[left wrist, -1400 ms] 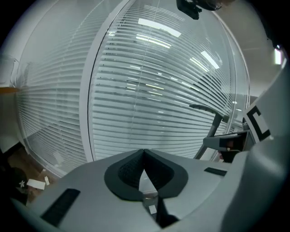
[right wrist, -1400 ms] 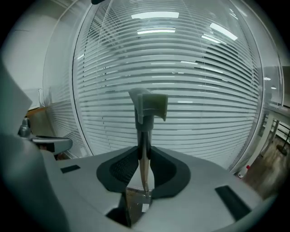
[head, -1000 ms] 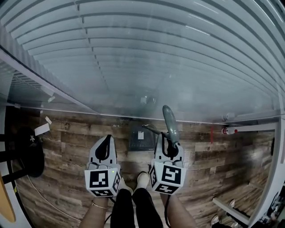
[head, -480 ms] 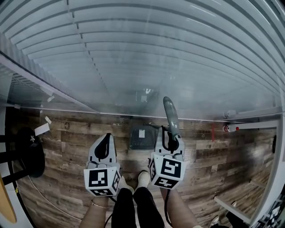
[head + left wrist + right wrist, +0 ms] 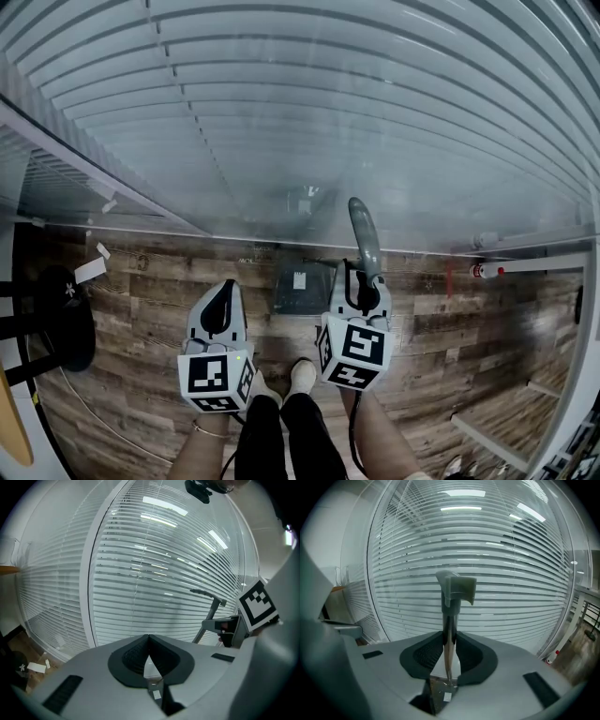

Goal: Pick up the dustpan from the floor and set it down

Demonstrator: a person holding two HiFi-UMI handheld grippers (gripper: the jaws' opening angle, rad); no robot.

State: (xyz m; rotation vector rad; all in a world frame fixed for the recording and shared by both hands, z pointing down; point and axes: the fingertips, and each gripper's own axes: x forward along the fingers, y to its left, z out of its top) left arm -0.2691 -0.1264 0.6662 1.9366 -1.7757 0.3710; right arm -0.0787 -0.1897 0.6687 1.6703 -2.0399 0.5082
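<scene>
The dustpan has a long upright pole with a grey handle [image 5: 364,239] and a dark pan [image 5: 302,286] low by the wood floor, close to the blinds. My right gripper [image 5: 362,283] is shut on the pole just under the handle. In the right gripper view the pole [image 5: 449,639] stands pinched between the black pads, with the grey grip [image 5: 456,588] above them. My left gripper [image 5: 223,292] hovers left of the pan, shut with nothing in it; its pads meet at the tips [image 5: 148,638]. The left gripper view shows the pole [image 5: 209,616] off to the right.
A glass wall with white blinds [image 5: 309,122] runs straight ahead, with a white frame [image 5: 84,155] at the left. A black stool base [image 5: 61,319] and paper scraps [image 5: 89,272] lie left. A red and white bottle [image 5: 485,271] lies right. My feet [image 5: 300,375] stand below the grippers.
My right gripper has edged slightly right and away with the dustpan pole in it. The left gripper has stayed put.
</scene>
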